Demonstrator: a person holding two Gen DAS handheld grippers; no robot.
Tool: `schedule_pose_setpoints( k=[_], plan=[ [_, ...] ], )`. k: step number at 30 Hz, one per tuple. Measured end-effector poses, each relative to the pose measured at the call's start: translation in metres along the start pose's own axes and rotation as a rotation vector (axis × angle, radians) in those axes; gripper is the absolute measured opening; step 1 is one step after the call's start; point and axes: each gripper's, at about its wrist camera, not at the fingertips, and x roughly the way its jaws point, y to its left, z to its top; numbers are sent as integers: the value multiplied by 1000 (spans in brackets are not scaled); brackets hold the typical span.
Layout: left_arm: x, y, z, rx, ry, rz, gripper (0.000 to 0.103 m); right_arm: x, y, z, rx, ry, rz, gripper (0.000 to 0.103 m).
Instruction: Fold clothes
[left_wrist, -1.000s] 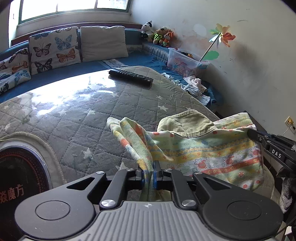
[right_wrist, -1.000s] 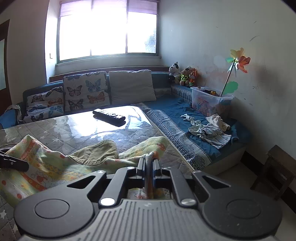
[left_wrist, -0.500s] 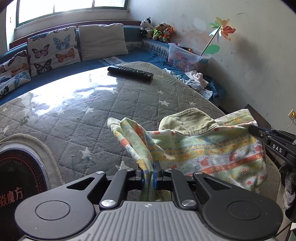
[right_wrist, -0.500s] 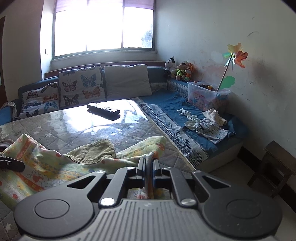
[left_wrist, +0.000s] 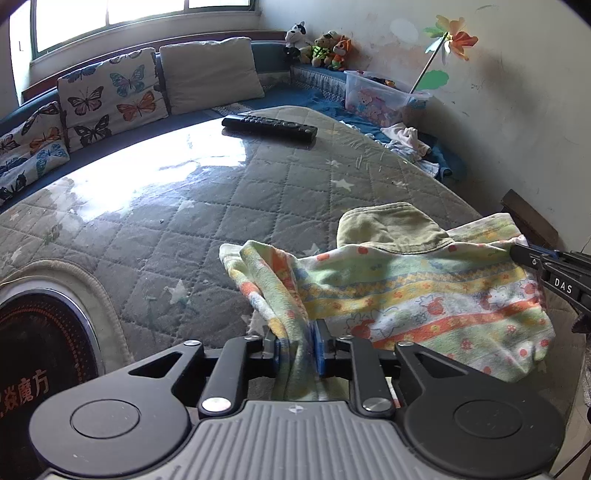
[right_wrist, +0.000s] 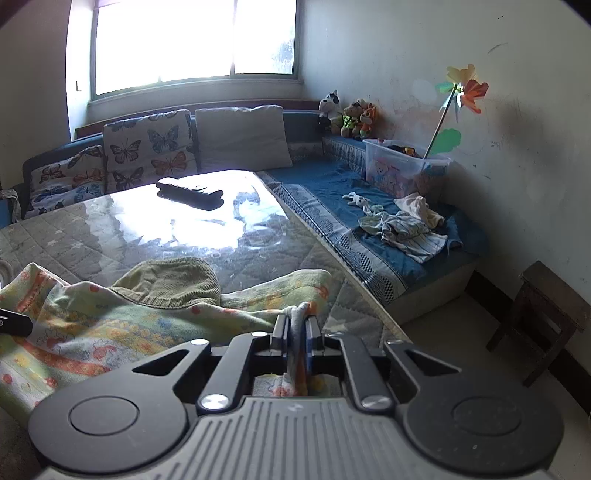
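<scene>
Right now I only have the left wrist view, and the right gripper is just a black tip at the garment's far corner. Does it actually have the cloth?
Observer: Yes. In the right wrist view the right gripper has its fingers closed on a bunched edge of the garment.
Operator: Any room to its right?
Observer: Little. The edge of the table runs just to its right, with bare floor beyond.
</scene>
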Motion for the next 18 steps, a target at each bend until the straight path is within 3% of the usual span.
schedule_pose_setpoints(
  k=[2,5,10,12,16,18],
  plan=[
    [1,0,-1,7,4,11,34,1,0,-2,-1,7,-1,13],
    [4,1,-4,13,12,20,42,2,2,-3,-2,13,0,18],
    [5,0,-7,19,19,32,50,-3,4,-8,-5,9,15,22],
    [4,0,-9,24,18,36,54,-7,8,-11,-12,6,32,30],
    [4,-3,-12,30,20,42,60,-11,16,-13,-30,6,65,33],
    [3,-4,-14,33,21,44,61,-14,21,-15,-37,9,89,40]
  ],
)
